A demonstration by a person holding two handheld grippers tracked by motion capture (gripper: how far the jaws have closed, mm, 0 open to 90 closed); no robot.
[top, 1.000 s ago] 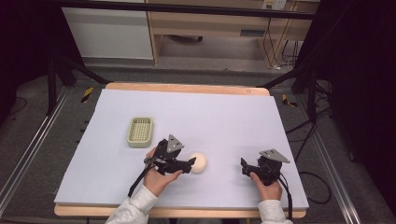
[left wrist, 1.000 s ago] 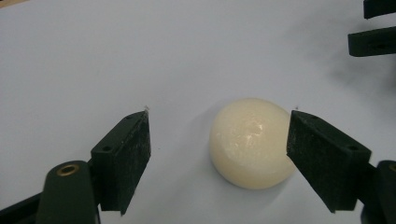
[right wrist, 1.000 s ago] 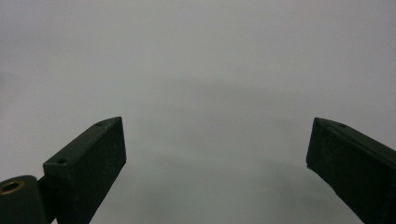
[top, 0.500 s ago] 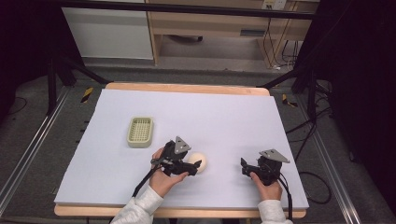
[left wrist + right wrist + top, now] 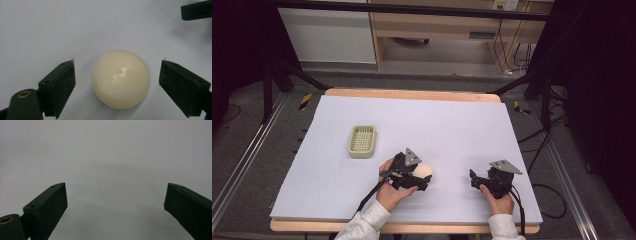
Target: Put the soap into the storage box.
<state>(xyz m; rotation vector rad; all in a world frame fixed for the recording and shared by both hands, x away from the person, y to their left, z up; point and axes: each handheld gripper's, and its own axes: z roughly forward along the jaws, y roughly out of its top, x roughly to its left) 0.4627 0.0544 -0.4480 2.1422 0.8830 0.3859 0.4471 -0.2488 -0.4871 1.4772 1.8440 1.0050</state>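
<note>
A cream, smooth round ball (image 5: 425,169) lies on the white table sheet near the front edge. My left gripper (image 5: 422,176) reaches around it from the left. In the left gripper view the ball (image 5: 121,79) sits between the two black jaws, with a gap on each side. My left gripper (image 5: 118,62) is open and its jaws have just been opening. To the right, my right gripper (image 5: 474,179) rests low on the sheet, pointing left. Seen in its own view, my right gripper (image 5: 116,185) is open with bare sheet between the jaws.
A pale green slotted dish (image 5: 362,141) stands on the sheet to the left, behind the left hand. The white sheet (image 5: 452,120) covers a wooden table. A jaw of the right gripper (image 5: 197,10) shows at the top right of the left gripper view.
My left gripper has moved a little to the right, so the ball now lies between its jaws. The right gripper has stayed in place.
</note>
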